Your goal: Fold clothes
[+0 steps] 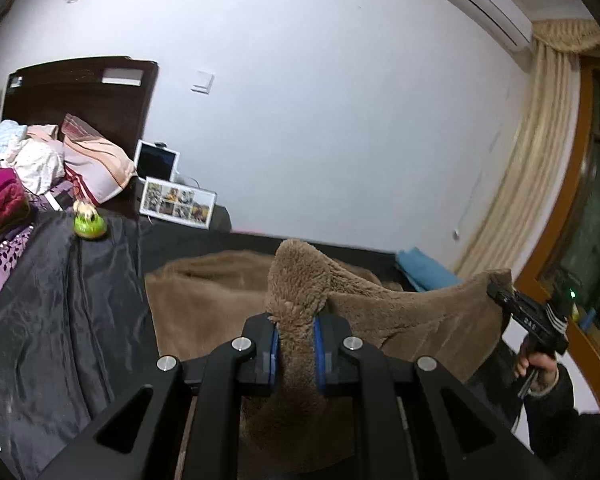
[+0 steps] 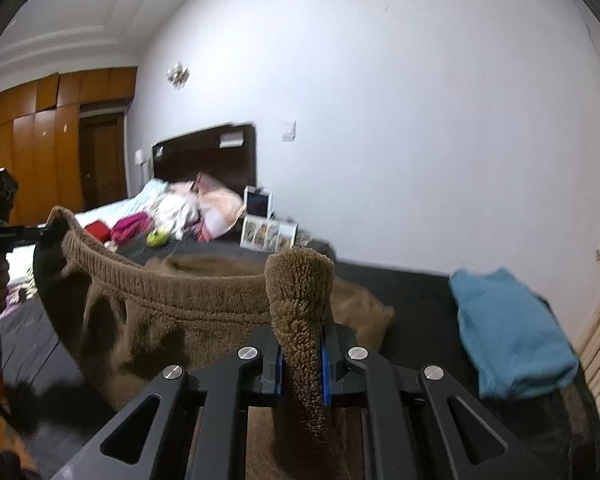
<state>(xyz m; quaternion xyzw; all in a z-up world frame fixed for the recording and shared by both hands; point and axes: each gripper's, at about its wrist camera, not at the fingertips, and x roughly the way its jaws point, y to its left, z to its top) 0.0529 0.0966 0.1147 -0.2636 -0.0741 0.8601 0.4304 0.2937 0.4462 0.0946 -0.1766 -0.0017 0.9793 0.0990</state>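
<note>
Brown fleece trousers hang stretched between my two grippers above a black sheet on the bed. My left gripper is shut on one corner of the waistband. My right gripper is shut on the other corner, and it also shows in the left wrist view at the right. The elastic waistband runs from my right gripper to the left gripper at the far left. The rest of the trousers lies on the sheet behind.
A folded blue garment lies on the black sheet at the right. A green toy, a red and pink clothes pile, pillows and a photo frame lie near the headboard.
</note>
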